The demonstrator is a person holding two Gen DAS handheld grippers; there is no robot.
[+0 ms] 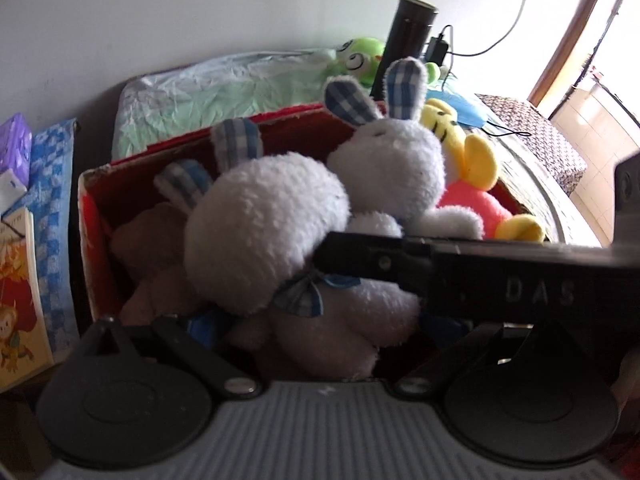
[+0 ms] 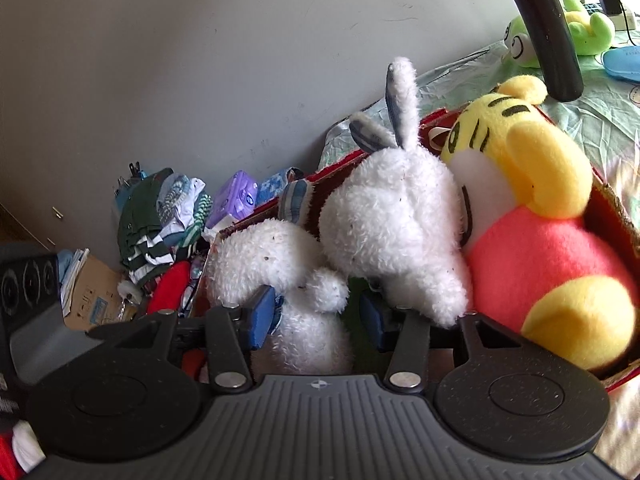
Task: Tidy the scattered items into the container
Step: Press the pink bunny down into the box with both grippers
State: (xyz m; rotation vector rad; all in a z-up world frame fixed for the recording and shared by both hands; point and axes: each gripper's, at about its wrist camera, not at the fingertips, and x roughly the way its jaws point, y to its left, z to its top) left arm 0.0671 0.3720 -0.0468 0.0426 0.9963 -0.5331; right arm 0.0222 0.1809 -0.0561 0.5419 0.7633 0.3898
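We found the red box (image 1: 96,240) on the bed (image 1: 224,92), packed with plush toys; two white rabbits lay side by side in it, the nearer rabbit (image 1: 264,236) at about nine o'clock of the farther rabbit (image 1: 396,176), the two touching; a yellow tiger plush (image 2: 532,208) in a pink body sat at three o'clock of the farther one, pressed against it; a brown plush (image 1: 156,256) lay low in the box at nine o'clock of the nearer rabbit.

Our right hand-held gripper (image 2: 316,320) stood partly open, its blue pads (image 2: 262,314) either side of the nearer rabbit's body; the left pad lay against the fur, the other stood clear of it, so the toy sat between the jaws without being squeezed.

Of our left hand-held gripper (image 1: 320,326) we could not tell the state; its fingertips were hidden low behind the nearer rabbit, and the right tool crossed its view from three o'clock.

Outside the box, a green frog plush (image 2: 560,28) lay on the bed at one o'clock beyond a dark cylinder (image 2: 548,32); a heap of clothes (image 2: 160,224) sat by the wall at ten o'clock.
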